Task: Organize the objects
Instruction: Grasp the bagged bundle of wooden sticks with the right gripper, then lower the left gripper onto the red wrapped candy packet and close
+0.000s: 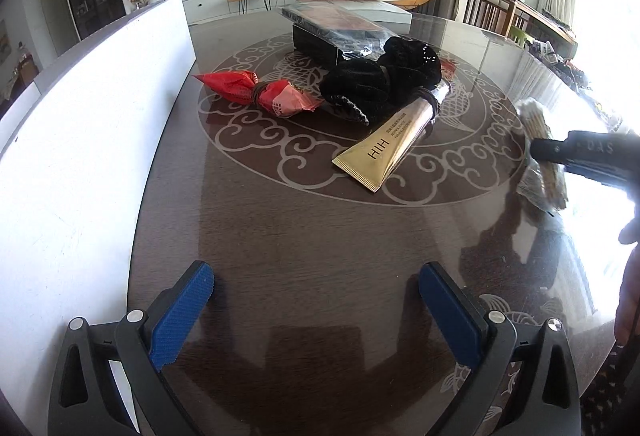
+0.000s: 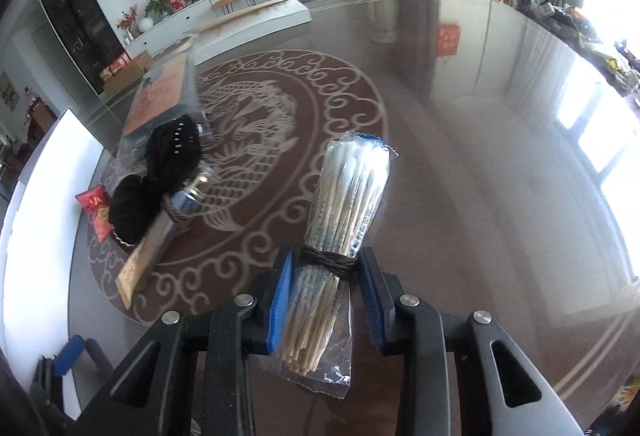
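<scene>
The right claw [image 2: 325, 300] is clamped on a bundle of cotton swabs [image 2: 344, 204] in a clear wrapper, its blue pads pressing just below the dark cord round the middle. The bundle's long axis runs straight ahead along the fingers, cotton tips outward, lifted over the right half of the tabletop [image 2: 500, 140]. The left claw [image 1: 316, 312] stands apart and empty near the tabletop's near edge. Beyond it, towards the centre, lie a gold tube [image 1: 386, 146] printed "HIH", a black scrunchie [image 1: 380, 76] and a red packet [image 1: 256, 92]. The left hand is probably nearer these.
</scene>
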The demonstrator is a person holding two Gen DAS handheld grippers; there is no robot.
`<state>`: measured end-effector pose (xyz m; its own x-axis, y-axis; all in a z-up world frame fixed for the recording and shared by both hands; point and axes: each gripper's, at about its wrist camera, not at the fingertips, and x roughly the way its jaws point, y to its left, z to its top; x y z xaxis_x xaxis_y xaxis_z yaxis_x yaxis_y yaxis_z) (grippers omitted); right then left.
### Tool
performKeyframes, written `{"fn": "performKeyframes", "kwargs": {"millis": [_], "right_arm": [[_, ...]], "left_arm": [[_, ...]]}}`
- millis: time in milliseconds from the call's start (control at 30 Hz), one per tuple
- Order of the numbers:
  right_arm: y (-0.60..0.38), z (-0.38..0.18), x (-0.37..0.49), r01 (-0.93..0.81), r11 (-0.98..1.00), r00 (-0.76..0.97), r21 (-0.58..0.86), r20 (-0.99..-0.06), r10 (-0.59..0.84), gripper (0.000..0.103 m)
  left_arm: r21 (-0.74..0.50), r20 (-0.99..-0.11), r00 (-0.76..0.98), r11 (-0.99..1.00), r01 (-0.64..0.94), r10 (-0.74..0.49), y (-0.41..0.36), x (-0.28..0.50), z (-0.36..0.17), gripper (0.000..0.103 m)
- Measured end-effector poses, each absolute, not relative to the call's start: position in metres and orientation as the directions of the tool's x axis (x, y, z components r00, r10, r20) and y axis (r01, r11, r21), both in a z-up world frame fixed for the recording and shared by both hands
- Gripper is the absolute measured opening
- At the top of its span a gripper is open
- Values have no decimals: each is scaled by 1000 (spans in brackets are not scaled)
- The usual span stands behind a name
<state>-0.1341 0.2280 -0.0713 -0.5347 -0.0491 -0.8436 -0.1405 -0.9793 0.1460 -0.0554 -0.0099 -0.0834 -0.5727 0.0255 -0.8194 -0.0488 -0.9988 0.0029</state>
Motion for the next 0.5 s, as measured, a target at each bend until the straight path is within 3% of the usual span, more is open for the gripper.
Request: {"fn": "performKeyframes", "kwargs": {"millis": [133, 233, 367, 433, 500], "right_arm": [[246, -72, -111, -160, -982, -567, 101, -824, 8, 37], [248, -76, -100, -173, -981, -587, 85, -809, 33, 57], [252, -73, -96, -170, -979, -610, 112, -792, 15, 64], [254, -72, -92, -186, -976, -619, 116, -785, 25, 78], [257, -74, -90, -200, -971, -615, 132, -788, 19, 79]], "left_arm": [[3, -819, -573, -999, -48, 26, -10, -55, -83, 103], [3, -819, -573, -999, -48, 26, -10, -55, -83, 103], [3, -819, -573, -999, -48, 25, -10, -55, -84, 103], [1, -821, -570, -999, -49, 27, -10, -56, -83, 103], [-2, -842, -539, -999, -35, 20, -10, -63, -82, 103]]}}
